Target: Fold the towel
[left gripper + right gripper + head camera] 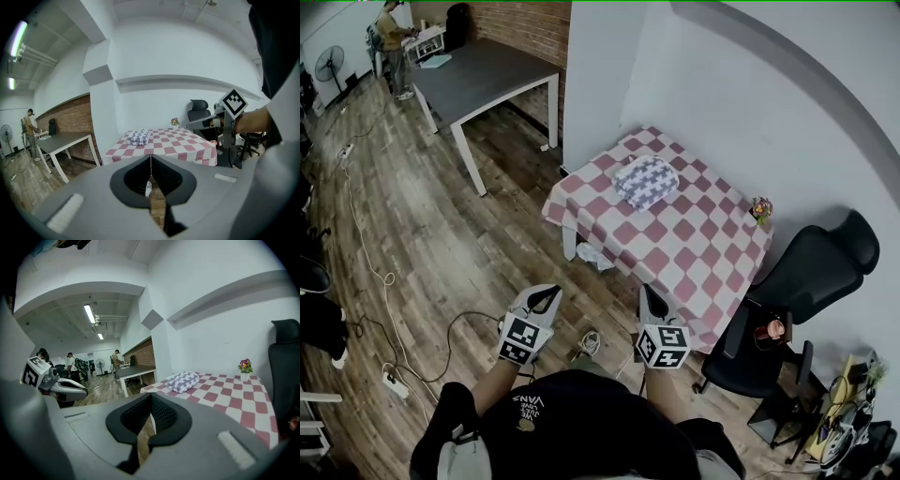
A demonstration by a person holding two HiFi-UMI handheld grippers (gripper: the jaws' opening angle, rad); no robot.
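A folded grey-and-white patterned towel (645, 181) lies on the far part of a table with a red-and-white checked cloth (675, 248). The towel (139, 136) shows ahead in the left gripper view, and the towel (183, 381) in the right gripper view. My left gripper (548, 297) and right gripper (648, 297) hang side by side over the wooden floor, well short of the table. Both are shut with nothing between their jaws. The left gripper (150, 158) and the right gripper (151, 397) each show their tips touching.
A black office chair (797, 281) stands at the table's right side. A small flower pot (760, 210) sits on the table by the white wall. A grey desk (478, 73) stands at the back left, with a person (392, 37) beside it. Cables (370, 253) trail over the floor.
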